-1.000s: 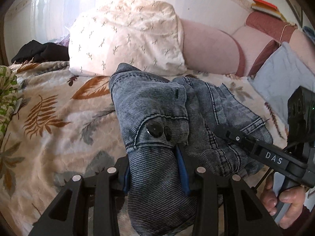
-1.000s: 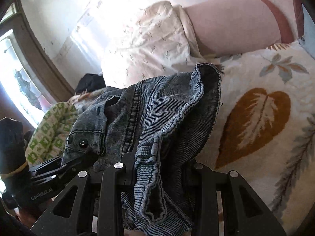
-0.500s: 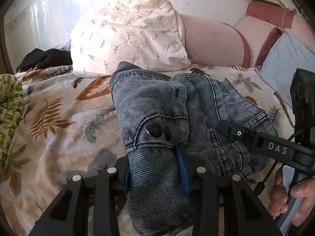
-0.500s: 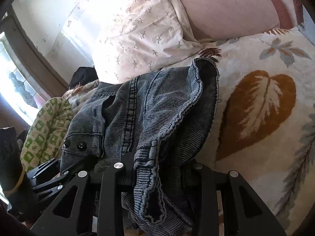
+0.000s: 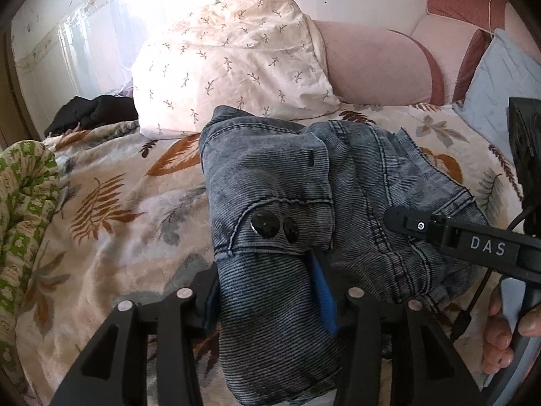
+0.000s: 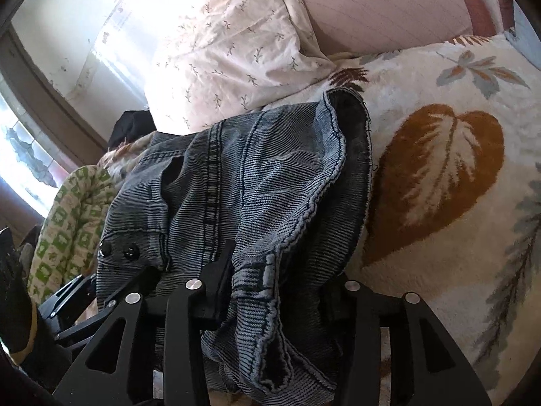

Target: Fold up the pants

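Fingers of the left gripper (image 5: 270, 291), black with blue pads, straddle a thick fold of the grey-blue washed denim pants (image 5: 290, 182). Its jaws have just been opening, and the right blue pad (image 5: 324, 299) now shows a sliver of clearance from the cloth, so I judge the hold loosening; whether the hidden left pad presses I cannot tell. In the right wrist view the right gripper (image 6: 274, 291) has likewise just been opening, with the frayed waistband edge bunched between its black fingers (image 6: 216, 284); the cloth hides the pads there.

Beyond, toward twelve o'clock, the pants lie in a doubled heap on the cream leaf-printed blanket (image 5: 111, 209), two black buttons (image 5: 274, 226) facing up. A white sprigged pillow (image 5: 233, 64) sits farther at twelve, a pink bolster (image 5: 375, 64) at one.

This looks like the release after laying a fold. Next calls for drawing both grippers back clear without dragging denim, then re-gripping to square the bundle.
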`<action>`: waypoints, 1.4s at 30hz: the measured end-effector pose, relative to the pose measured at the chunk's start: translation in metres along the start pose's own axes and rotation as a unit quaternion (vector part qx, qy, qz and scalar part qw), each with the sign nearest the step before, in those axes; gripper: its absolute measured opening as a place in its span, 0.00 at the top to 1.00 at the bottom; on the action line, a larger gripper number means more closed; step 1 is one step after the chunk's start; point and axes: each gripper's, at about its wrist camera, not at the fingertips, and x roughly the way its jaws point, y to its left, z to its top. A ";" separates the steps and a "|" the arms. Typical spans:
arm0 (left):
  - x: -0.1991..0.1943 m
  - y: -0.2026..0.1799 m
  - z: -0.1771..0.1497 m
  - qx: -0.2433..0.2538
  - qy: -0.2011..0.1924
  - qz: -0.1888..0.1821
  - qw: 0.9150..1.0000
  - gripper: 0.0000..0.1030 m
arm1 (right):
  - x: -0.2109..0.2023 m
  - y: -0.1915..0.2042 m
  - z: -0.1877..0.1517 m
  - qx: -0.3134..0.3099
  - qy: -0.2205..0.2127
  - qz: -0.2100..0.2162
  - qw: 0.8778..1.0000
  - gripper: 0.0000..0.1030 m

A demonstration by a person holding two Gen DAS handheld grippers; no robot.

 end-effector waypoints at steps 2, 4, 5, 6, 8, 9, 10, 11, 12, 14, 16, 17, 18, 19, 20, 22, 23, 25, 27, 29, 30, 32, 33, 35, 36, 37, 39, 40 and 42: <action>0.000 0.000 0.000 -0.002 0.002 0.001 1.000 0.49 | 0.000 0.000 0.000 0.002 0.003 -0.012 1.000 0.50; -0.001 0.001 0.000 -0.003 0.005 0.002 1.000 0.47 | -0.001 -0.001 0.000 0.005 0.005 -0.021 1.000 0.43; -0.002 0.001 0.000 -0.004 0.005 0.007 1.000 0.40 | -0.002 -0.001 0.000 0.006 0.006 -0.026 1.000 0.41; -0.004 0.001 0.000 0.000 -0.001 0.023 1.000 0.30 | -0.002 -0.001 0.000 0.008 0.010 -0.029 0.999 0.37; -0.013 -0.003 -0.001 0.020 -0.027 0.056 0.998 0.24 | -0.005 -0.001 0.000 0.014 0.015 -0.030 0.999 0.32; -0.018 -0.006 -0.001 0.032 -0.040 0.063 0.997 0.23 | -0.006 -0.001 0.001 0.015 0.015 -0.029 0.999 0.30; -0.024 -0.009 0.000 0.041 -0.050 0.067 0.996 0.21 | -0.009 0.000 0.001 0.015 0.015 -0.029 0.999 0.30; -0.028 -0.012 0.000 0.048 -0.058 0.070 0.995 0.17 | -0.012 0.001 0.002 0.012 0.015 -0.032 0.999 0.29; -0.033 -0.015 0.000 0.053 -0.068 0.072 0.994 0.15 | -0.015 0.003 0.003 0.009 0.014 -0.036 0.999 0.29; -0.042 -0.018 0.001 0.061 -0.085 0.077 0.992 0.12 | -0.022 0.007 0.004 -0.001 0.007 -0.040 0.999 0.28; -0.050 -0.019 0.002 0.063 -0.094 0.078 0.990 0.10 | -0.028 0.011 0.005 -0.008 0.001 -0.048 0.999 0.27; -0.053 -0.019 0.004 0.062 -0.098 0.077 0.990 0.10 | -0.032 0.014 0.006 -0.013 -0.004 -0.053 0.999 0.27; -0.056 -0.018 0.005 0.059 -0.101 0.077 0.990 0.10 | -0.036 0.016 0.007 -0.019 -0.010 -0.058 0.998 0.27; -0.060 -0.018 0.006 0.056 -0.104 0.077 0.990 0.10 | -0.041 0.018 0.008 -0.025 -0.017 -0.064 0.997 0.27; -0.064 -0.017 0.007 0.053 -0.107 0.077 0.990 0.09 | -0.046 0.020 0.008 -0.030 -0.025 -0.069 0.997 0.27; -0.073 -0.015 0.009 0.045 -0.115 0.075 0.990 0.09 | -0.057 0.024 0.010 -0.038 -0.042 -0.072 0.996 0.27; -0.076 -0.014 0.009 0.042 -0.117 0.074 0.990 0.07 | -0.061 0.026 0.011 -0.041 -0.049 -0.075 0.995 0.27; -0.083 -0.012 0.010 0.034 -0.122 0.072 0.989 0.07 | -0.070 0.030 0.011 -0.050 -0.065 -0.082 0.993 0.26; -0.089 -0.010 0.011 0.028 -0.126 0.068 0.989 0.06 | -0.079 0.035 0.011 -0.060 -0.079 -0.083 0.992 0.26; -0.094 -0.010 0.011 0.024 -0.129 0.069 0.989 0.06 | -0.086 0.042 0.010 -0.072 -0.091 -0.083 0.990 0.26; -0.096 -0.009 0.011 0.022 -0.130 0.069 0.989 0.06 | -0.089 0.045 0.009 -0.078 -0.094 -0.084 0.989 0.26; -0.100 -0.008 0.011 0.019 -0.133 0.070 0.988 0.04 | -0.095 0.053 0.006 -0.093 -0.103 -0.083 0.987 0.26; -0.102 -0.007 0.010 0.018 -0.134 0.072 0.988 0.03 | -0.098 0.056 0.004 -0.099 -0.106 -0.082 0.986 0.26; -0.105 -0.006 0.010 0.013 -0.136 0.075 0.988 0.02 | -0.102 0.061 0.000 -0.109 -0.112 -0.082 0.984 0.25; -0.105 -0.005 0.009 0.010 -0.137 0.076 0.988 0.00 | -0.103 0.063 -0.002 -0.113 -0.112 -0.083 0.984 0.24; -0.106 -0.004 0.009 0.006 -0.136 0.078 0.988 0.00 | -0.104 0.066 -0.005 -0.119 -0.113 -0.085 0.983 0.24; -0.105 -0.002 0.009 0.003 -0.134 0.085 0.987 0.00 | -0.107 0.071 -0.009 -0.128 -0.116 -0.087 0.981 0.24; -0.105 -0.001 0.009 0.001 -0.134 0.090 0.987 0.00 | -0.108 0.072 -0.011 -0.128 -0.119 -0.089 0.981 0.23; -0.104 0.002 0.010 -0.008 -0.131 0.099 0.986 0.00 | -0.112 0.073 -0.014 -0.130 -0.125 -0.090 0.979 0.22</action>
